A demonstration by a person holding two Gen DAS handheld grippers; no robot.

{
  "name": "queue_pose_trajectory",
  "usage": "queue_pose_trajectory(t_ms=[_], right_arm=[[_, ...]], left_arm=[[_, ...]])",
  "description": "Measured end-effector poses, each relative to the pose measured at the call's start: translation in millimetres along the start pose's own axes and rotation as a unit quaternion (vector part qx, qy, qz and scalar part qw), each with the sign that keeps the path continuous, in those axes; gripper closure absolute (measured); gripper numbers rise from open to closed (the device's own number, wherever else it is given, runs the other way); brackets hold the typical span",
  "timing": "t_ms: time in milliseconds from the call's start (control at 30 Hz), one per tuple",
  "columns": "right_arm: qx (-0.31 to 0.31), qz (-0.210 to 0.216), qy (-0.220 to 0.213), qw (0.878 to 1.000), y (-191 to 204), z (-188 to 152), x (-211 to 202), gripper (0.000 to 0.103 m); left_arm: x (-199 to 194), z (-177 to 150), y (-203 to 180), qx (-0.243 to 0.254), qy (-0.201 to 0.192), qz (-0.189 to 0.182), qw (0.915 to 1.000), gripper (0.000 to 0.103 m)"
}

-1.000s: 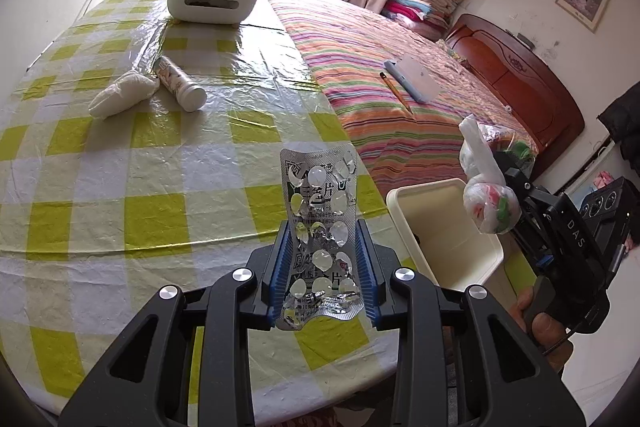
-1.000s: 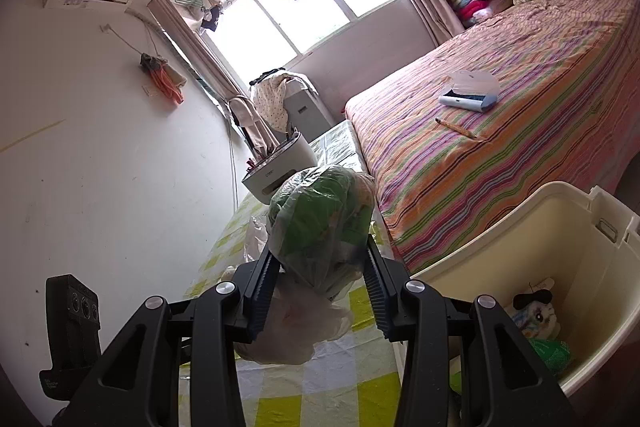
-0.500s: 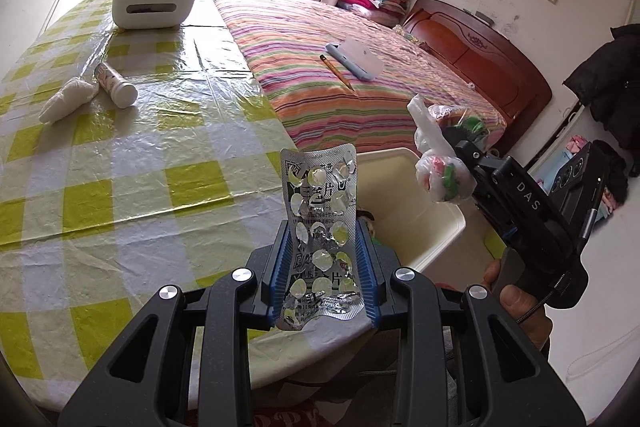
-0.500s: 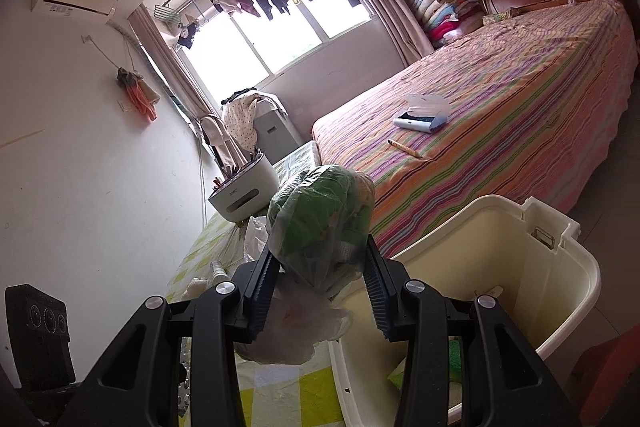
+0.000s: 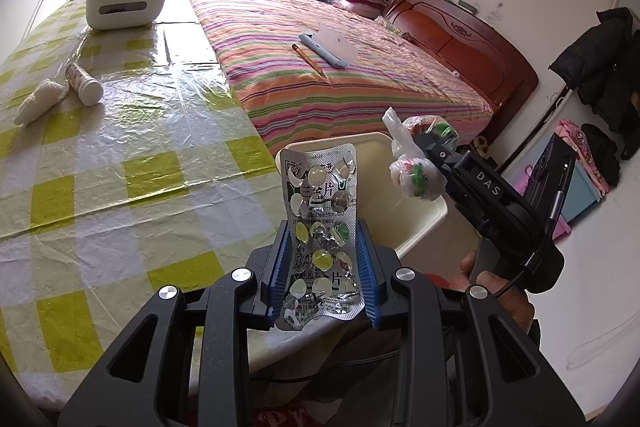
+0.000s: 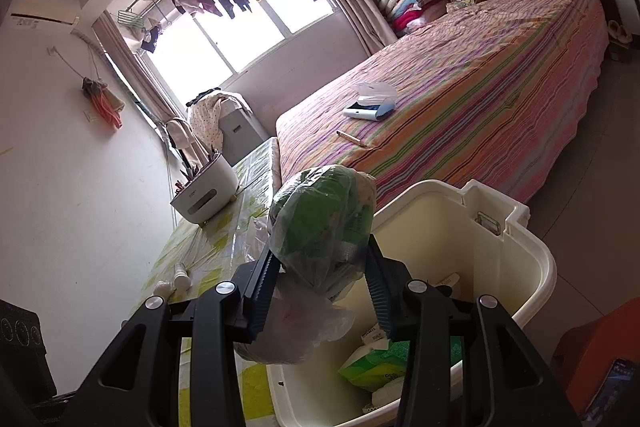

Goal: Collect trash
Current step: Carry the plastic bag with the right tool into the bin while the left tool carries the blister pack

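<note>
Hiding part of the cream bin [image 6: 532,251], the right gripper [image 6: 320,279] clamps a knotted plastic bag [image 6: 320,223] above it; contents blur. Smaller, the left gripper [image 5: 324,267] pinches a foil blister pack [image 5: 320,223] beside the table's [image 5: 120,147] edge.

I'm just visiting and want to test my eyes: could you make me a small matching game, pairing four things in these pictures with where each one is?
Things:
1. blister pack
2. plastic bag of rubbish
3. pencil
4. green tissue packet

Places:
A. lying on the striped bed
B. inside the cream bin
C. between the fingers of the right gripper
D. between the fingers of the left gripper

Pairs: 1-D, 2-C, 3-A, 4-B
</note>
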State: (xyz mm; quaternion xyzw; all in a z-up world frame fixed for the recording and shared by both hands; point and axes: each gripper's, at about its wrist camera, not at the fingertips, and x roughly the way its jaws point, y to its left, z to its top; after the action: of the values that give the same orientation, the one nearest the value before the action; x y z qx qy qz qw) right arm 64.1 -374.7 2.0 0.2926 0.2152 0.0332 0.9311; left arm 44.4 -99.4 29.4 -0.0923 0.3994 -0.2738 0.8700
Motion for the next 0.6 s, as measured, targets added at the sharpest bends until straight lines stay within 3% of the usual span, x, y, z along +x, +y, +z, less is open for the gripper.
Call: queue_pose_trajectory(t_ms=[333, 600], right_arm=[[0.011, -0.028, 0.006, 1.0, -6.6, -2.2, 5.8, 0.06], [0.021, -0.037, -0.012, 0.999, -9.2, -2.0, 1.4, 0.04]], left_arm=[[8.7, -1.0, -6.9, 0.01, 0.012, -0.003, 0.9999, 0.072], [17.0, -0.1, -9.5, 0.003, 0.025, -0.002, 0.9997, 0.072]])
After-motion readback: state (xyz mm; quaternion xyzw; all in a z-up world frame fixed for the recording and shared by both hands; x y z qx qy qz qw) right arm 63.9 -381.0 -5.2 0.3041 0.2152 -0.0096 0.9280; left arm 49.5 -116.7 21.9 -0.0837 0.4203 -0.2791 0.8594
